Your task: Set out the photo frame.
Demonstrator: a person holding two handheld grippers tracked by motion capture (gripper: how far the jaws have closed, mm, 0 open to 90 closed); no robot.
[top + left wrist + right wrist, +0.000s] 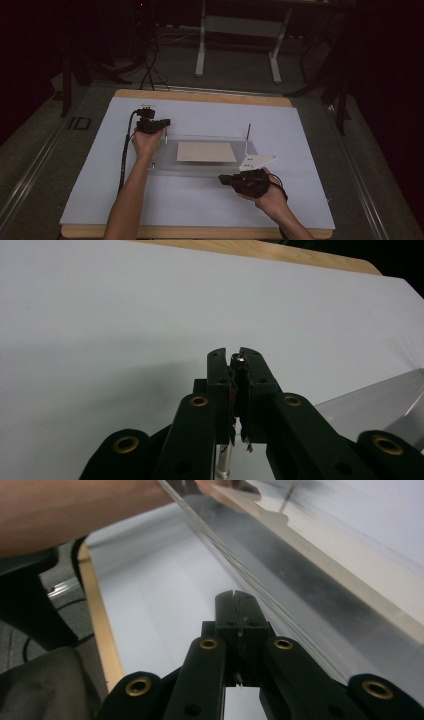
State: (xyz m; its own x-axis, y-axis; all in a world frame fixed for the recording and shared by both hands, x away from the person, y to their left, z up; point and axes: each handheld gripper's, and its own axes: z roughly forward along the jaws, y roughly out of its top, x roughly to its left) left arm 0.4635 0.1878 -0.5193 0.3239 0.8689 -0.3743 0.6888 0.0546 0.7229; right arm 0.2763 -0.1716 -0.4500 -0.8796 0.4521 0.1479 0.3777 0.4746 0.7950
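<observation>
A clear acrylic plate lies flat on the white sheet, with a beige square in its middle. A thin metal post stands upright at its far right corner. My left gripper hovers at the plate's far left corner, shut on a small metal pin that hangs down between the jaws; its lower end shows below them. My right gripper sits just off the plate's near edge, pointing left. Its jaws are shut with nothing between them.
The white sheet covers a wooden tabletop whose edge shows at front and back. A white table frame and cables stand on the dark floor beyond. The person's left forearm crosses above the plate.
</observation>
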